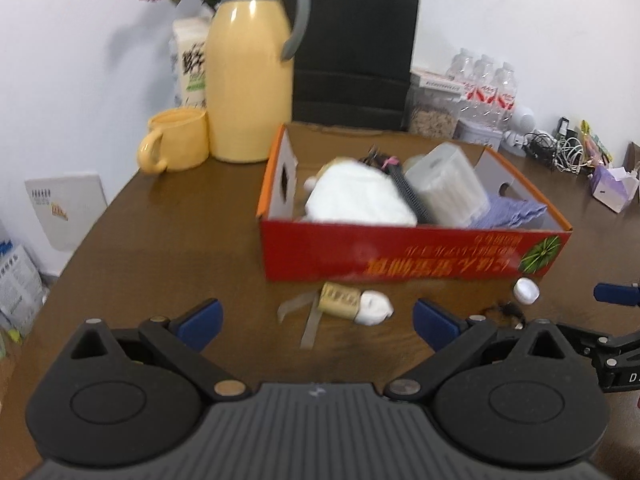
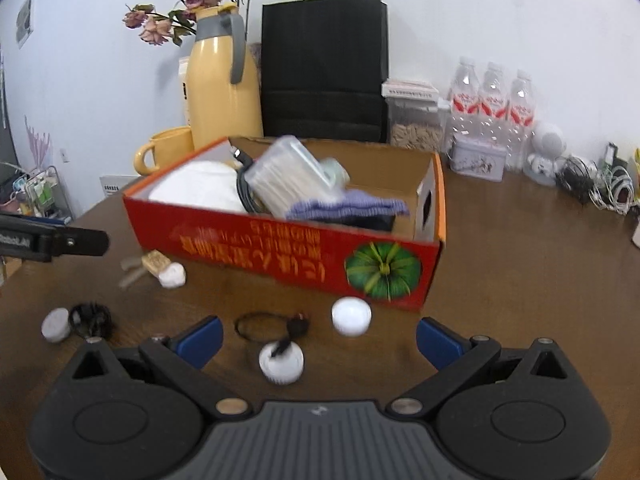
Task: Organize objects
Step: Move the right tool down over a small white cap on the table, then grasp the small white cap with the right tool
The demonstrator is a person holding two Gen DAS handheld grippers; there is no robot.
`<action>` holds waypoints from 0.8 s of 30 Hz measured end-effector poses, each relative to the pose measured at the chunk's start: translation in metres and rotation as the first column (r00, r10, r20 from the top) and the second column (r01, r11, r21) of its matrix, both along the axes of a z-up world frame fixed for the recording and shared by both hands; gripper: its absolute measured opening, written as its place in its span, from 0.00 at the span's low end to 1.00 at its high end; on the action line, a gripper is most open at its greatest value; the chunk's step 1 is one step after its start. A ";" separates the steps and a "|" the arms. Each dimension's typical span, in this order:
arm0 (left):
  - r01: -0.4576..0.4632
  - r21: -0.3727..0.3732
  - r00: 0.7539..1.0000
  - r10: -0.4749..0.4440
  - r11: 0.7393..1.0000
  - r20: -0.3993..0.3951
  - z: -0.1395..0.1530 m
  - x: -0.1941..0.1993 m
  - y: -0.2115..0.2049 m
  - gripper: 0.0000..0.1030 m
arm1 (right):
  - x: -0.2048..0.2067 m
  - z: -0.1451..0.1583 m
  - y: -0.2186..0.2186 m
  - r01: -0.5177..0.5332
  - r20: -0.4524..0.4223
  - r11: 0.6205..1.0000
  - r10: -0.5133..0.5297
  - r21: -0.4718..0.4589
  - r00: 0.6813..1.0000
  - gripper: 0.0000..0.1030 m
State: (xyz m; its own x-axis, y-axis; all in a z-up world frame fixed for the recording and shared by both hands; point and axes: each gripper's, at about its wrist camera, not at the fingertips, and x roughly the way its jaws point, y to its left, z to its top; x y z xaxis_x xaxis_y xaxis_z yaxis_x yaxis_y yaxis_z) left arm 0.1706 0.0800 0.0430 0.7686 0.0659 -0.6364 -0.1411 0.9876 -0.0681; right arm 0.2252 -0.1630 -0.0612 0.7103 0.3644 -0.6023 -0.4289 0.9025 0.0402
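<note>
A red cardboard box (image 1: 400, 258) (image 2: 280, 248) stands on the brown table, holding a white bundle (image 1: 360, 198), a clear plastic pack (image 1: 448, 188) (image 2: 288, 178) and a purple cloth (image 2: 348, 206). In front of it lie a gold tag with a white lump (image 1: 354, 302) (image 2: 166, 270), white caps (image 2: 351, 315) (image 2: 281, 363) (image 2: 56, 324) and black hair ties (image 2: 260, 326). My left gripper (image 1: 316, 320) is open just short of the gold tag. My right gripper (image 2: 318, 338) is open around the nearest white cap.
A yellow jug (image 1: 250, 72) and yellow mug (image 1: 176, 144) stand behind the box on the left, a black paper bag (image 1: 356, 52) behind it. Water bottles (image 2: 492, 100), a tin (image 2: 478, 158) and tangled cables (image 2: 600, 184) sit at the back right.
</note>
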 end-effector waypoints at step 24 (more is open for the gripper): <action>-0.026 -0.040 1.000 0.025 0.999 -0.013 -0.024 -0.019 0.013 1.00 | -0.009 -0.038 0.027 -0.043 0.013 0.999 0.044 -0.032 0.999 0.40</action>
State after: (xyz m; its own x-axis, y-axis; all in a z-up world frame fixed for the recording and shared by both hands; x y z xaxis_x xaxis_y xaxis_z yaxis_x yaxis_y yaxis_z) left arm 0.1512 0.0931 0.0187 0.7592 0.0598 -0.6481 -0.1672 0.9803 -0.1054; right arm 0.2166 -0.1360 -0.0990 0.7027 0.3761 -0.6039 -0.4681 0.8837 0.0057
